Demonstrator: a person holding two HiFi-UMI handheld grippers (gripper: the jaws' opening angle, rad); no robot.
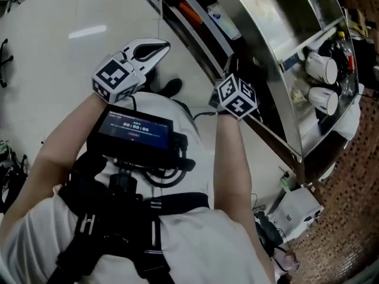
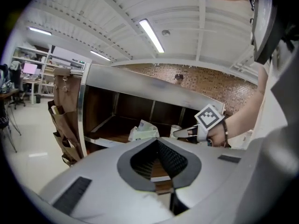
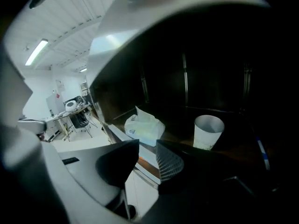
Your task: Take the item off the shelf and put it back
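A white plastic-wrapped tissue pack (image 3: 145, 127) (image 2: 144, 130) lies on the dark wooden shelf board (image 3: 233, 148), near its front edge. To its right a white paper cup (image 3: 208, 132) stands upright. My right gripper (image 3: 148, 143) is open just in front of the shelf edge, below the pack, with nothing between its fingers. In the head view its marker cube (image 1: 237, 95) is up against the steel shelf unit (image 1: 278, 22). My left gripper (image 1: 164, 45) (image 2: 156, 140) hangs back from the shelf, shut and empty.
A steel shelf frame (image 2: 140, 85) encloses dark compartments. A brown hanging organiser (image 2: 63, 125) is fixed to its left end. Two more white cups (image 1: 323, 81) sit in another compartment. A white bag (image 1: 299, 209) lies on the floor. Desks and chairs (image 3: 70, 111) stand far off.
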